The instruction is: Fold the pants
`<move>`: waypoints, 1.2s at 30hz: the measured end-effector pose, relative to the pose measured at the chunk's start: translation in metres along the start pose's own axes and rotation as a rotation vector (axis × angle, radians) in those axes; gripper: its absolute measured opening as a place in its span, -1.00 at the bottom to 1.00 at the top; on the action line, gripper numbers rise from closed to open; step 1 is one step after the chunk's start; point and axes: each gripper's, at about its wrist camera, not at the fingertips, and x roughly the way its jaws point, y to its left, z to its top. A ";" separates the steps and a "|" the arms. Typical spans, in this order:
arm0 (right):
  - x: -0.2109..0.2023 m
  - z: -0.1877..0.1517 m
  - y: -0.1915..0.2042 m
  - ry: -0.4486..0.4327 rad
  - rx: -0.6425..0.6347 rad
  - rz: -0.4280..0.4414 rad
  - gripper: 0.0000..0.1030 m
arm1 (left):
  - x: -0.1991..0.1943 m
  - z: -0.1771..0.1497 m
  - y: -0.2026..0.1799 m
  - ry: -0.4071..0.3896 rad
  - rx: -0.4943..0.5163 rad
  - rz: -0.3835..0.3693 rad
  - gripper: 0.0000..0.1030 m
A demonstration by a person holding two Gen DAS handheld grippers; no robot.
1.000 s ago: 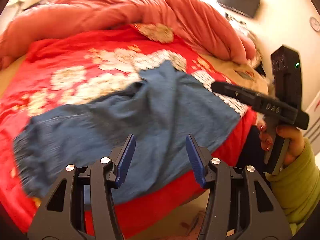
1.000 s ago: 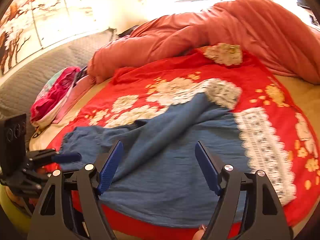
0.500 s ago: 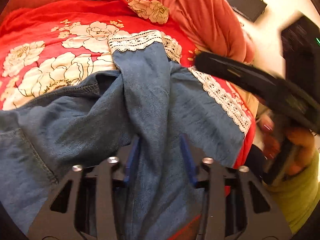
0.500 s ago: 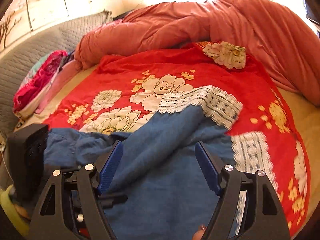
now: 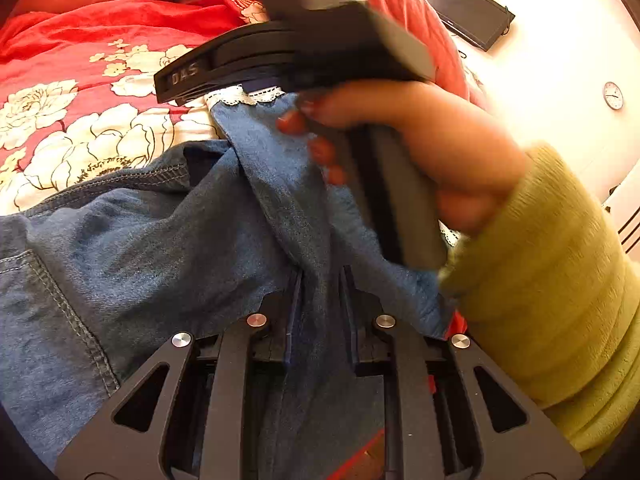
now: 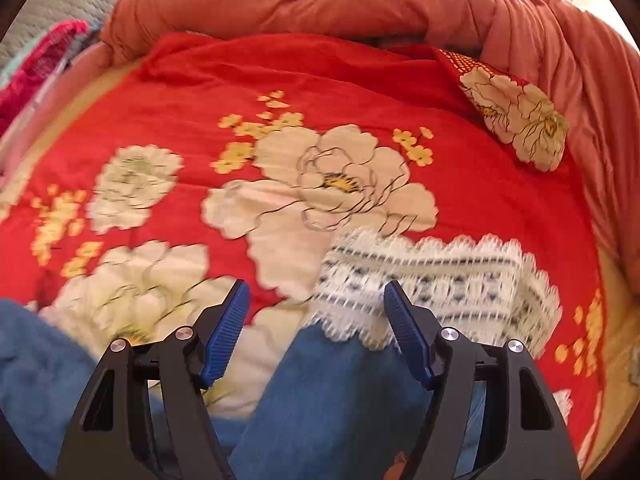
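Blue denim pants [image 5: 152, 232] with white lace cuffs lie on a red flowered bedspread [image 5: 80, 92]. My left gripper [image 5: 320, 280] is shut on a raised fold of the pants near the bed's edge. In the left wrist view the right gripper's black body [image 5: 280, 60] crosses above the leg, with the holding hand [image 5: 420, 152] close by. In the right wrist view my right gripper [image 6: 316, 304] is open over the lace cuff [image 6: 432, 280] of one pant leg [image 6: 332, 392], with the cuff's near edge between its blue pads.
A salmon-coloured duvet [image 6: 360, 0] is bunched along the far side of the bed. A pink bundle [image 6: 32, 68] lies at the left near a grey headboard. A dark screen [image 5: 468, 10] and a round clock [image 5: 613, 96] hang on the white wall at the right.
My left gripper moved in and shut on a fold of the pants. My right gripper travelled forward along the leg to the lace cuff, staying open.
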 end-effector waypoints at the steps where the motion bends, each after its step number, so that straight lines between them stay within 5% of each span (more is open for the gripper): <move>1: 0.006 0.002 0.001 0.009 -0.015 -0.031 0.30 | 0.001 0.001 0.000 0.003 -0.007 -0.008 -0.78; 4: 0.025 0.003 0.000 0.046 -0.042 -0.063 0.10 | 0.002 0.004 -0.002 0.002 -0.003 -0.006 -0.78; 6: 0.027 0.003 -0.006 0.032 -0.018 -0.042 -0.34 | 0.007 0.008 0.001 0.001 -0.001 0.000 -0.78; 11: 0.019 -0.004 -0.024 -0.003 0.020 0.012 -0.76 | 0.005 0.008 0.003 -0.001 -0.005 0.003 -0.78; 23: -0.075 -0.049 -0.110 -0.182 0.383 0.185 -0.86 | -0.009 0.008 0.011 -0.031 0.004 0.047 -0.53; 33: -0.145 -0.125 -0.176 -0.307 0.610 0.232 -0.86 | -0.005 0.005 0.009 -0.038 0.044 0.103 -0.53; 36: -0.153 -0.158 -0.187 -0.308 0.691 0.259 -0.86 | -0.008 0.007 0.008 -0.045 0.054 0.109 -0.77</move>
